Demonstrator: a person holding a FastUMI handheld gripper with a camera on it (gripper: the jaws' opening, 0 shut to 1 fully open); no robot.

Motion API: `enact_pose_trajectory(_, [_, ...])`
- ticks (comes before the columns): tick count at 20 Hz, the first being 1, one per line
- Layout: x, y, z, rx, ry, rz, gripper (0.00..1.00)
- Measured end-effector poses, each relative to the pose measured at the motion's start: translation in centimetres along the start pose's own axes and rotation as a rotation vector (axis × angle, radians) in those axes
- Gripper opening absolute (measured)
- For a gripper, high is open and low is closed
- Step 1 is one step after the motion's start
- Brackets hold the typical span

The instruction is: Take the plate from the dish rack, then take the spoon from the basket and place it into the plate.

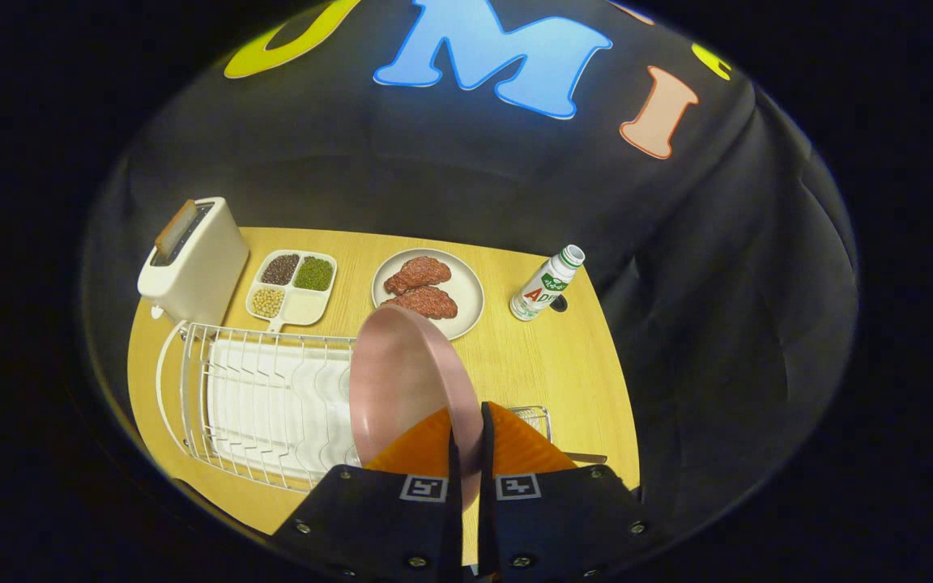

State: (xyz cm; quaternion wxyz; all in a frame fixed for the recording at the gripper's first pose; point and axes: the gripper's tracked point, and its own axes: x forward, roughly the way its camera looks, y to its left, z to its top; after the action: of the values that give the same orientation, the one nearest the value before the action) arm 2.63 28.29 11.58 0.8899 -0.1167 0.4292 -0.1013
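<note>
1. The pink plate (pixel 402 389) is being pinched at its rim by the hand-held gripper (pixel 466 441).
2. The plate is being held on edge above the dish rack (pixel 256 397), over the desk (pixel 555 364).

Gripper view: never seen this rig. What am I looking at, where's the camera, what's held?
No robot arm here: a person carries a handheld two-finger gripper, and a fisheye camera on it looks forward along the fingers. The fingers are closed on the rim of a round pink plate, held on edge above the white wire dish rack. Below is a light wooden table. Beyond the rack stand a cream toaster, a cream four-compartment tray of beans and seeds, a pale round plate with two reddish meat patties, and a small white bottle with a green cap. A wire basket's edge peeks just past the fingers.
</note>
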Motion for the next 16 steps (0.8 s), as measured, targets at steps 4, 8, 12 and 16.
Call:
enact_pose_trajectory(4, [-2.8,-2.2,-1.9,0.058,-0.024,0.105,0.08])
enact_pose_trajectory(8, [-5.0,-3.9,-6.6,0.096,-0.017,0.197,0.07])
enact_pose_trajectory(12, [-5.8,-4.1,-11.8,0.155,-0.001,0.321,0.07])
enact_pose_trajectory(16, [-4.9,-3.6,-17.5,0.185,0.047,0.418,0.07])
